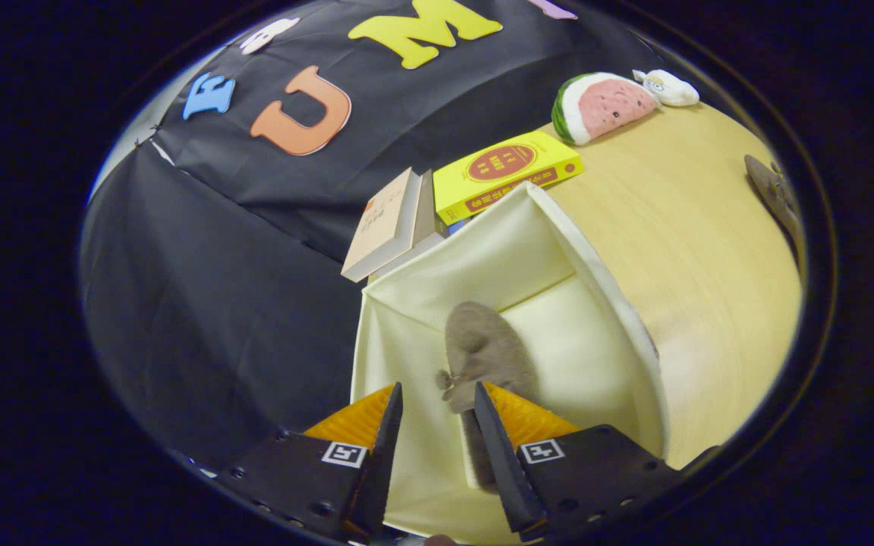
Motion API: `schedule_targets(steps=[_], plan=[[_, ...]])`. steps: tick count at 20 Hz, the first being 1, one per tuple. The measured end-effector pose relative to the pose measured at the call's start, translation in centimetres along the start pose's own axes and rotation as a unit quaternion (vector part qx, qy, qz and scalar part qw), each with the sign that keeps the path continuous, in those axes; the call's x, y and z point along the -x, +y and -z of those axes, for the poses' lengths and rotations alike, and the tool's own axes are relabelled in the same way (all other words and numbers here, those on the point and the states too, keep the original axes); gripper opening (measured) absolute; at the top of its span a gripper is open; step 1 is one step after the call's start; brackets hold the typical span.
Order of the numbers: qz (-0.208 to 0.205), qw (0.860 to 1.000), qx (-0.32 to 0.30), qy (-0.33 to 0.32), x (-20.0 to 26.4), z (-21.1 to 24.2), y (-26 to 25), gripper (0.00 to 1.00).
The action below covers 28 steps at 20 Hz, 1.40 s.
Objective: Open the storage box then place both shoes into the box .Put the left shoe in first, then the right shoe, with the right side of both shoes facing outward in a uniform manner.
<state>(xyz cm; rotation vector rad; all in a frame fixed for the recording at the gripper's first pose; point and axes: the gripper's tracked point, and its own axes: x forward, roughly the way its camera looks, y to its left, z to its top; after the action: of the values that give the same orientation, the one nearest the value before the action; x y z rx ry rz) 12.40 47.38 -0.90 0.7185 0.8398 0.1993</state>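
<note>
Box (558,250) mid-frame on bench (710,250), one shoe (482,349) inside; books (437,197) behind; second shoe (774,193) right.

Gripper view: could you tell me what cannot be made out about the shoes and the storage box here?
- Shoe in the storage box: its heel end is hidden behind a finger of the open gripper, so left or right is unclear.
- Second shoe on the table: cut off at the edge.
- Box bottom: hidden by the gripper body.
</note>
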Motion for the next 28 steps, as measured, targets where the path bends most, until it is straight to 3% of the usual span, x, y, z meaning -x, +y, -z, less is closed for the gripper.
schedule_targets(steps=[2,4,9,16,22,26,28], plan=[[-0.01,1.0,0.027,-0.003,1.0,-0.2,0.0,0.77],[-0.024,0.998,0.061,-0.009,2.1,-0.4,0.3,0.84],[-0.027,0.978,0.19,-0.085,6.2,-2.9,0.5,0.94],[-0.03,0.934,0.312,-0.168,13.2,-6.5,-1.6,0.96],[-0.005,0.914,0.345,-0.212,19.1,-12.7,-10.3,0.95],[0.061,0.901,0.38,-0.2,22.5,-16.8,-20.5,0.95],[0.106,0.902,0.373,-0.192,24.2,-19.1,-26.7,0.95]])
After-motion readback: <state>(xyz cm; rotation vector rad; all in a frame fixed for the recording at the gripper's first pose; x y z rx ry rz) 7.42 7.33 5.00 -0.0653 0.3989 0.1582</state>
